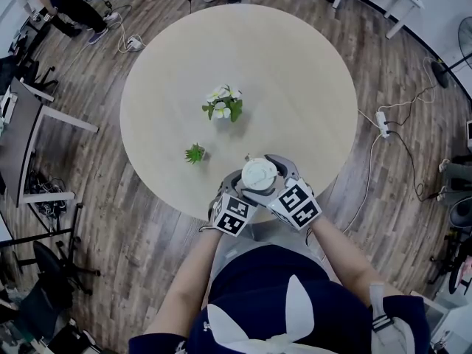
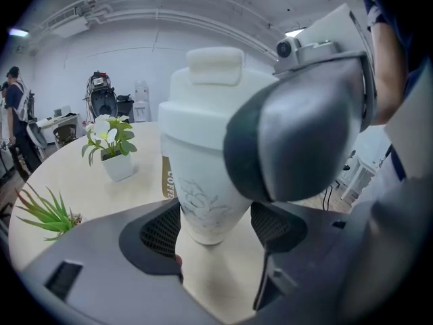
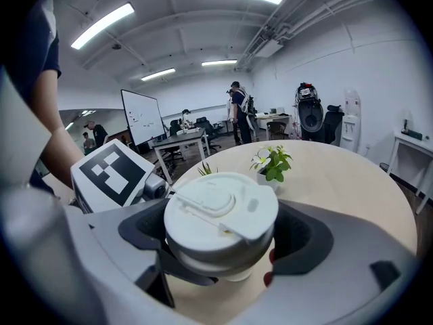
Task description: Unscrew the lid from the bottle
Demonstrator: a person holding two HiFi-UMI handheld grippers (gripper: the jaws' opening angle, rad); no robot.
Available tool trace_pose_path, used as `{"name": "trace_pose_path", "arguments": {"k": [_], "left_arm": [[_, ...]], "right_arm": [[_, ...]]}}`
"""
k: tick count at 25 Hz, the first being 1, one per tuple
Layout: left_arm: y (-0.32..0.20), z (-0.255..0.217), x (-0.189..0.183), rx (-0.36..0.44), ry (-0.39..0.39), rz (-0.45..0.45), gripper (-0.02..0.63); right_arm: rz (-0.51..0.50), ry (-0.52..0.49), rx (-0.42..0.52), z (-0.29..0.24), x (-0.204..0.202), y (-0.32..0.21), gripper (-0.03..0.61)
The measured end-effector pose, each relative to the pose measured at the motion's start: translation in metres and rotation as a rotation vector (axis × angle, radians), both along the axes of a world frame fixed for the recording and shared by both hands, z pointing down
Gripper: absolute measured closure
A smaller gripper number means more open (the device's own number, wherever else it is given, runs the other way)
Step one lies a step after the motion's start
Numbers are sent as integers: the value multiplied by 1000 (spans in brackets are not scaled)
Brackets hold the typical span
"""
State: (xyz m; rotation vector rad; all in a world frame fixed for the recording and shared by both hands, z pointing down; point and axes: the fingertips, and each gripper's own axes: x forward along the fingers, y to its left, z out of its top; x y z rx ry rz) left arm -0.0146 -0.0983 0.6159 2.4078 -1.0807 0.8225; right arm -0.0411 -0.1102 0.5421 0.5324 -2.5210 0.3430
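A white bottle (image 2: pixel 206 198) with a drawn pattern stands upright over the near edge of the round table (image 1: pixel 295 72). Its white flip-top lid (image 1: pixel 259 173) sits on top. My left gripper (image 2: pixel 215 229) is shut on the lower body of the bottle, a pad on each side. From above, my right gripper (image 3: pixel 223 239) is shut round the lid (image 3: pixel 220 215). In the head view the left gripper (image 1: pixel 243 190) and right gripper (image 1: pixel 271 172) meet at the bottle, their marker cubes side by side. The bottle's base is hidden.
A potted white-flowered plant (image 1: pixel 223 103) stands mid-table, and a small green plant (image 1: pixel 195 153) sits left of the bottle. Cables and a power strip (image 1: pixel 382 120) lie on the wooden floor at right. Desks and chairs stand at left.
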Motion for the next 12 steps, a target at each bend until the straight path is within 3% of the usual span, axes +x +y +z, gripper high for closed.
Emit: {"name": "trace_pose_path", "arguments": {"k": [7,12], "left_arm": [[1,0,0,-7,-3,6,284],[0,1,-1,-6,-1,5,284]], "right_arm": [[-172,32,-6,-1,-2,6,121],[-214,12,-30,1,-3,4,121]]}}
